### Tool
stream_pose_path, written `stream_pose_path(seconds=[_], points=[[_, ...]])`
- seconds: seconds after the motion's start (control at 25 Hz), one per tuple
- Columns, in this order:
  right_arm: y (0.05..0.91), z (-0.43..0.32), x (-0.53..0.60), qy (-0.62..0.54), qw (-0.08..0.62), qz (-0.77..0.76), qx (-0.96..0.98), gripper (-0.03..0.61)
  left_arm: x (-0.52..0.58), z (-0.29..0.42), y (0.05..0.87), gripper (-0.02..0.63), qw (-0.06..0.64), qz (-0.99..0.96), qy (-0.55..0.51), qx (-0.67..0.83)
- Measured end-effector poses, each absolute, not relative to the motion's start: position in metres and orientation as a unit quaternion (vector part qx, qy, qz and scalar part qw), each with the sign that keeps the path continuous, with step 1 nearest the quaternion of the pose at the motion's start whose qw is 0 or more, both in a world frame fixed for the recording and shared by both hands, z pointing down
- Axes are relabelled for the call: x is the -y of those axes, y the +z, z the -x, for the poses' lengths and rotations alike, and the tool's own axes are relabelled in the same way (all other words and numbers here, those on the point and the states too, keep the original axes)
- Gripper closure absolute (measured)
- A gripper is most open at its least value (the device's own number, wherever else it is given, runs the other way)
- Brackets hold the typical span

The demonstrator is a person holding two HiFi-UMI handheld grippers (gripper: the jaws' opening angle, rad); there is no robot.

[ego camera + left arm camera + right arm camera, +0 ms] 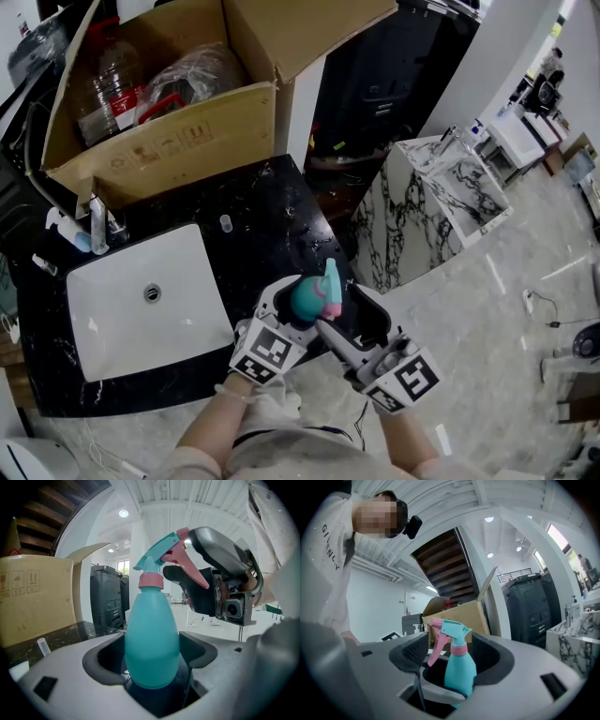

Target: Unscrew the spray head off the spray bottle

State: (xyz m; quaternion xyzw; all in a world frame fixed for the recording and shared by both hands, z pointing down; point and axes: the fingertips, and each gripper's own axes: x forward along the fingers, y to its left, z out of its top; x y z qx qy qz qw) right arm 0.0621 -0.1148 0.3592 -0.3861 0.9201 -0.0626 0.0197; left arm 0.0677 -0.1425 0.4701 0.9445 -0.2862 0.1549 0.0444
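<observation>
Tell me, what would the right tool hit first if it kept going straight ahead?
Most likely the pink-and-teal spray head of the spray bottle, dead ahead between the open jaws of the right tool; the left tool holds the bottle. Depth is hard to judge.

Spray bottle (151, 644): smooth plastic. Box (178, 141): matt cardboard. Countertop (272, 225): glossy veined stone. Sink (112, 319): glossy white ceramic.

Open cardboard box (178, 141), white sink (192, 281), black marble counter (272, 225)
</observation>
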Motion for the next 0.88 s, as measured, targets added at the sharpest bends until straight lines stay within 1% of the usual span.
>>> stream_pose_path(seconds=[0.24,0.64,0.72,0.88], points=[[0.365,-0.086,0.119,-0.07,0.012,0.407,-0.911,0.292,0.142,-0.066,0.471,0.25,0.044,-0.944,0.155,0.287],[0.365,-0.102,0.133,-0.075,0.018,0.387,-0.919,0.349,0.143,-0.064,0.471,0.258,0.045,-0.944,0.157,0.288],[0.364,-0.103,0.137,-0.067,0.016,0.382,-0.922,0.364,0.143,-0.064,0.471,0.258,0.045,-0.944,0.157,0.287],[0.364,-0.105,0.147,-0.049,0.002,0.375,-0.926,0.373,0.143,-0.064,0.471,0.258,0.046,-0.944,0.156,0.287]])
